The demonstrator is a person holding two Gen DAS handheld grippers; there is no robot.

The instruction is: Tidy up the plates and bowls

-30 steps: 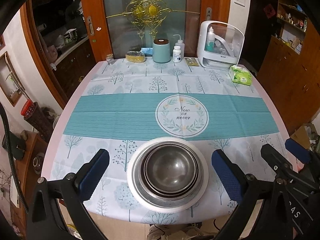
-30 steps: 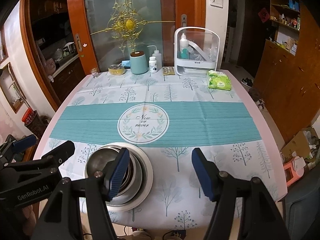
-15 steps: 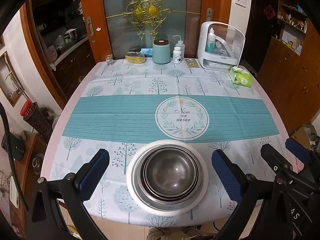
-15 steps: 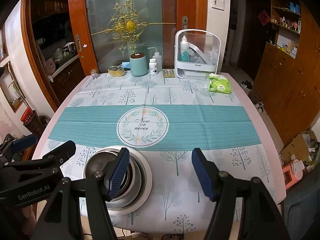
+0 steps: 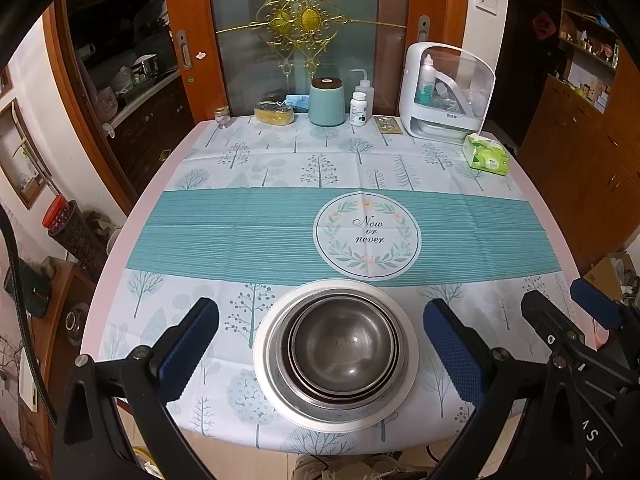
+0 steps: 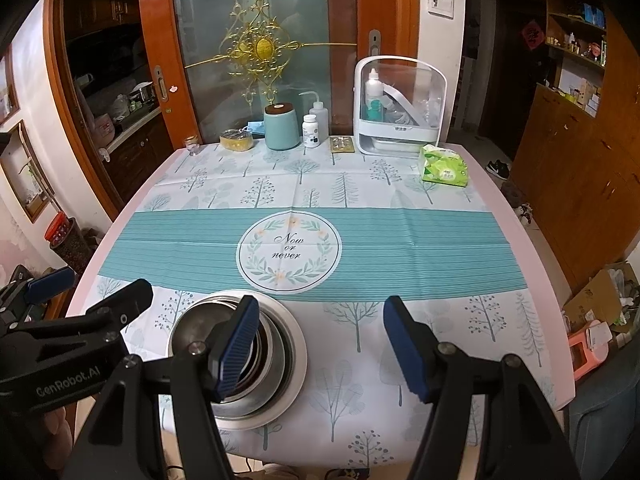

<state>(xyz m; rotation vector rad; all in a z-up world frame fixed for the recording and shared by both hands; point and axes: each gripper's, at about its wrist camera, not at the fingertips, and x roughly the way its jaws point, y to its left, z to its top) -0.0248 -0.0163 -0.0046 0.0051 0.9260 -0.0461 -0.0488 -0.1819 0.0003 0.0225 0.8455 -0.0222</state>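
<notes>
We hold both tongs wide and empty: our left gripper (image 5: 320,344) straddles the nested bowls (image 5: 342,346) on the plate (image 5: 408,364), left of our right gripper (image 6: 316,346).

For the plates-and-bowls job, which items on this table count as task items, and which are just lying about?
Task items:
- white plate
- nested steel bowls stacked on it

Just lying about:
- teal canister
- pill bottle
- squeeze bottle
- white storage caddy
- green tissue pack
- small glass jar
- yellow sponge
</notes>
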